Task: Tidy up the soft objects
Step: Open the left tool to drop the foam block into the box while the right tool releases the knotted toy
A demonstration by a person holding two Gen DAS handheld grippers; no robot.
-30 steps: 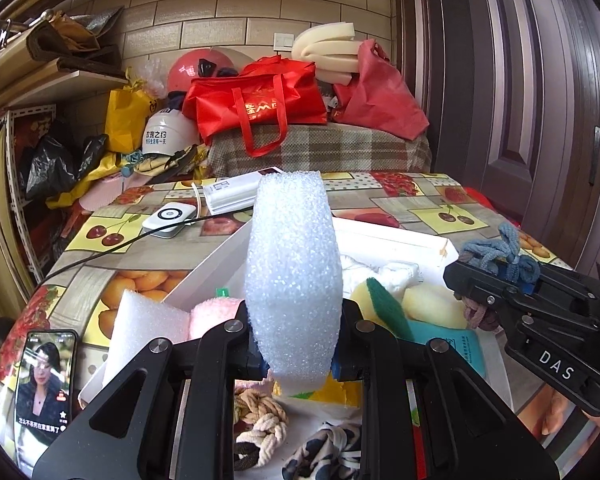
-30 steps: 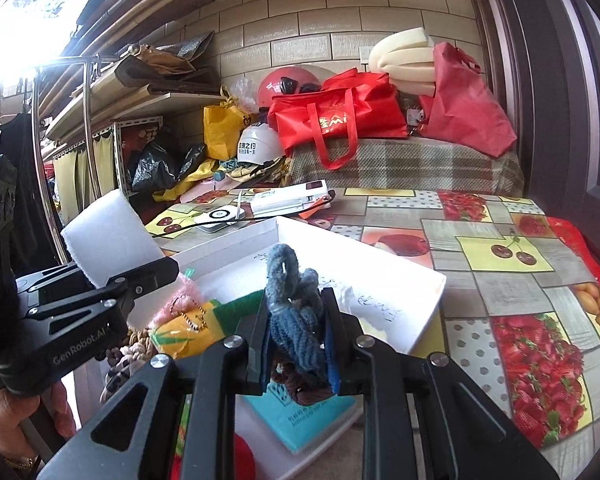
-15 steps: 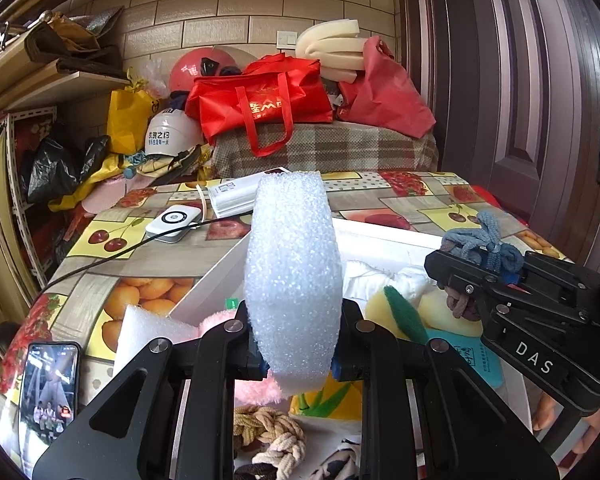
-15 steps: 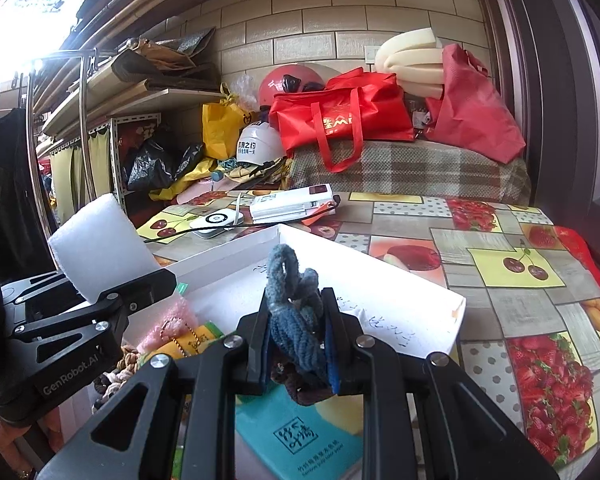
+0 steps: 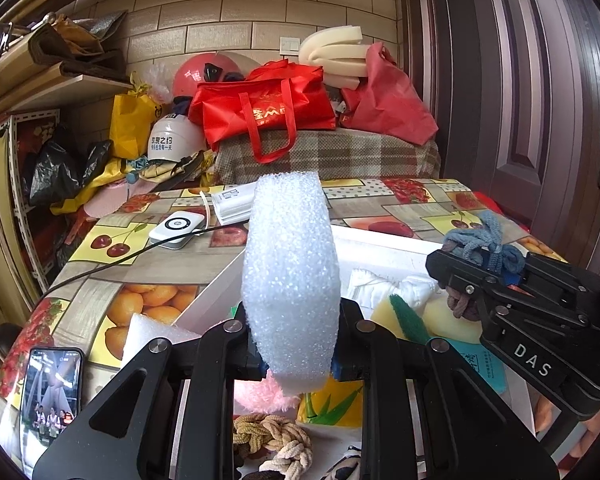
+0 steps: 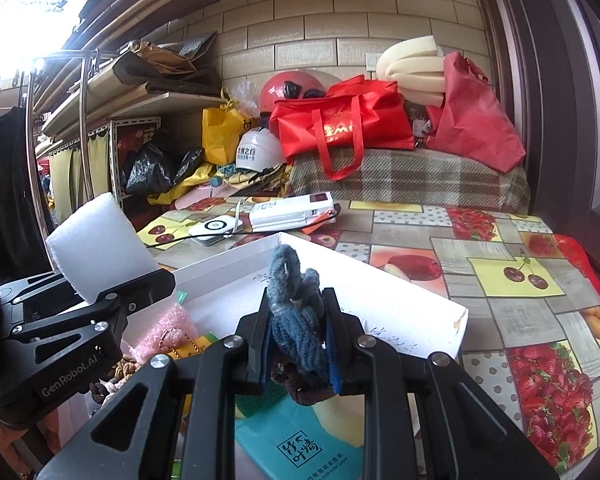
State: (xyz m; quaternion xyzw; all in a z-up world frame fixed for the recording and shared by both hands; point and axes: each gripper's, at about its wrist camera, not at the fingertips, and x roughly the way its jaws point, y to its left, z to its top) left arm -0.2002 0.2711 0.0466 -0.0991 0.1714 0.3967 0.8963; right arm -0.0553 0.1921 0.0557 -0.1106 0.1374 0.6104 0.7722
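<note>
A white foam block [image 5: 292,264] stands upright between the pads of my left gripper [image 5: 294,320]. The jaws are opening, but the pads still press the foam's lower part. In the right wrist view the same foam [image 6: 96,244] and left gripper [image 6: 140,284] sit at the left. My right gripper [image 6: 298,320] is shut on a blue knotted yarn toy [image 6: 292,280] with a brown piece hanging under it. The left wrist view shows that right gripper [image 5: 460,268] at the right. Both hover over an open white box [image 5: 384,248] that holds a pink fluffy piece, a yellow-green sponge [image 5: 404,316], a white cloth and braided ropes [image 5: 272,436].
The box lies on a fruit-patterned tablecloth [image 6: 512,280]. A phone [image 5: 52,392] with its screen lit lies front left, and a second foam block [image 5: 152,336] rests by the box's left wall. A white charger puck [image 5: 176,226], its cable and a power bank [image 5: 232,204] lie behind. Red bags [image 5: 260,112] and helmets are piled at the back.
Both grippers keep the same things and have barely shifted over the box. The picture on the phone's screen has changed.
</note>
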